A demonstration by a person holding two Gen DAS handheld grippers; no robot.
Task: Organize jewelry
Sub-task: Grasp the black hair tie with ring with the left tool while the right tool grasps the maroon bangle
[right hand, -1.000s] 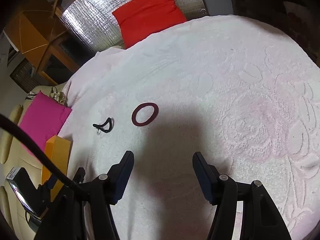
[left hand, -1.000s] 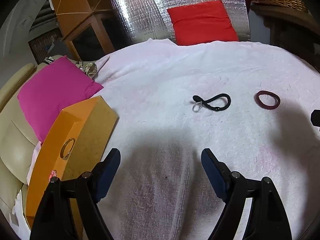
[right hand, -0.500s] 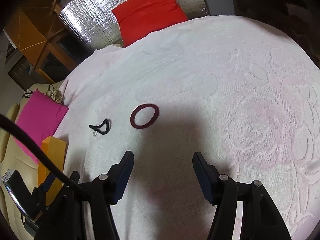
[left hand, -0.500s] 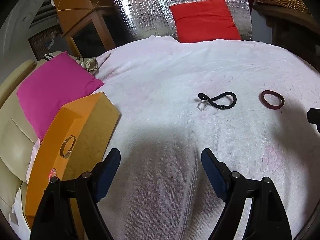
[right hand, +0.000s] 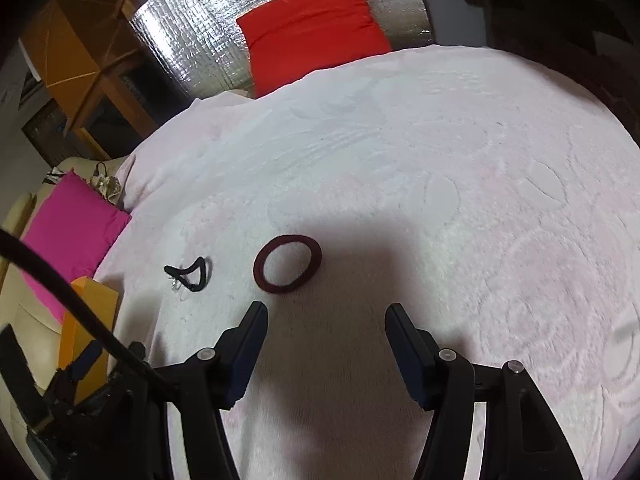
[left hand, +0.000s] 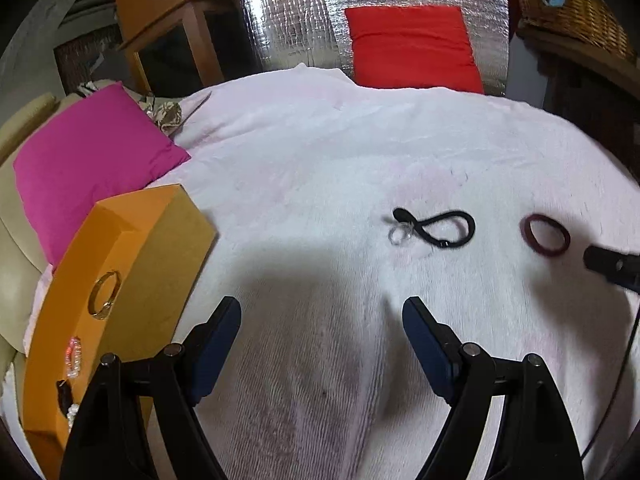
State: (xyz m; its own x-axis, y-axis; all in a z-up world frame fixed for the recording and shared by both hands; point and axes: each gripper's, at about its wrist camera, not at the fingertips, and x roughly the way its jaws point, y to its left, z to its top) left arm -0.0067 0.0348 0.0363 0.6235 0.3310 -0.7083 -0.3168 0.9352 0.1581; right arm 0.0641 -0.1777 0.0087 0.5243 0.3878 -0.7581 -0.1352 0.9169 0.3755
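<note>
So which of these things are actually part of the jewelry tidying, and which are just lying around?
Part of the job:
- dark red band
- black cord with a clear ring
- orange box, already holding a gold bangle and a beaded bracelet
- both open grippers, left and right

Just lying about:
- pink cushion
- red cushion
- wicker basket

Two handheld grippers, both angled downward. The left gripper (left hand: 322, 316) has its dark blue padded fingers (left hand: 218, 334) spread wide apart with nothing between them. The right gripper (right hand: 326, 322) has its jaws parted somewhat less widely, also empty. In the left wrist view, a dark tip of the right gripper pokes in at the right edge
</note>
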